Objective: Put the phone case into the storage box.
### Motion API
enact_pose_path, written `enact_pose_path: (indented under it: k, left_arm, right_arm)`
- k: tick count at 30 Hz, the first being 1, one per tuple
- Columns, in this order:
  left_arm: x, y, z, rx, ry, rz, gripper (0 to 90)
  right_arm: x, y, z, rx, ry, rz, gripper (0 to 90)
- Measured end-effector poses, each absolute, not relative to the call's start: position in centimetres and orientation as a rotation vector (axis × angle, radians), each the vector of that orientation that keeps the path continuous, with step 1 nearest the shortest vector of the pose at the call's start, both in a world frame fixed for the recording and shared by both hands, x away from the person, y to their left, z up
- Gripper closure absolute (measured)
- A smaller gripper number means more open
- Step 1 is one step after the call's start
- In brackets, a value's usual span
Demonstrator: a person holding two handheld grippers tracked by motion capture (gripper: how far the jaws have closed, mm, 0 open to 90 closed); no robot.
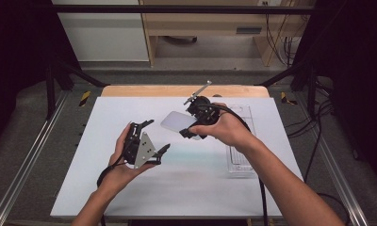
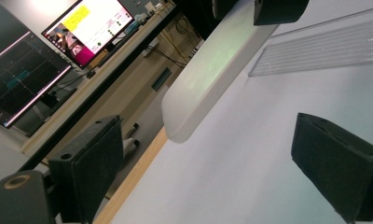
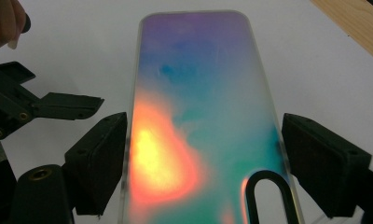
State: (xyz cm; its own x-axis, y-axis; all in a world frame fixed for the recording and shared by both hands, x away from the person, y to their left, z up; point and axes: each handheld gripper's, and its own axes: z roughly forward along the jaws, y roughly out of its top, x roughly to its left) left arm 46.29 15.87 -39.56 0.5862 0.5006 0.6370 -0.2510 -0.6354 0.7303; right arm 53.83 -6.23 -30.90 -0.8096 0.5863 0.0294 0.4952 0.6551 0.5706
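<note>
Above the middle of the white worktop (image 1: 130, 197), a little toward one o'clock, we see the right tongs (image 1: 189, 133) clamped across the width of a phone case (image 1: 177, 121), holding it clear of the surface with its free end pointing to ten o'clock. We judge it is carried this way so that the free end stays open to the other hand. The left tongs (image 1: 159, 137) sit at about eight o'clock from the case, spread wide with nothing between the pads, turned toward it as if to take that end. At three o'clock from the case a clear plastic tray (image 1: 241, 162) lies flat on the worktop, likely where the case belongs or came from. The right gripper view gives what the high view cannot: the case (image 3: 208, 116) is iridescent, violet and teal with an orange glow, has a long oval cutout near the grip, and is pinched at both long edges. The left gripper view shows its pale rounded end (image 2: 194, 98) ahead of the empty left tongs (image 2: 217, 172), well short of the pads, with the tray's (image 2: 324, 46) ribbed surface beyond and monitors (image 2: 89, 28) off the table.
</note>
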Motion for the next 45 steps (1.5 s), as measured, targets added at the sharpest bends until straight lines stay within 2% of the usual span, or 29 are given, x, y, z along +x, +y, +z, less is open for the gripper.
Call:
enact_pose_path:
  k: [14, 24, 45]
  left_arm:
    - [46.3, 14.2, -40.0, 1.982, 0.116, 1.199, 20.1]
    - [46.2, 13.6, -40.2, 1.992, 0.060, 1.267, 35.7]
    - [45.8, 13.3, -39.9, 1.973, 0.020, 1.302, 50.5]
  right_arm:
    - [53.4, -5.6, -30.7, 0.886, 2.745, 0.850, 17.5]
    - [53.3, -5.2, -30.8, 0.882, 2.770, 0.841, 17.5]
    - [53.2, -5.0, -30.5, 0.880, 2.788, 0.828, 17.5]
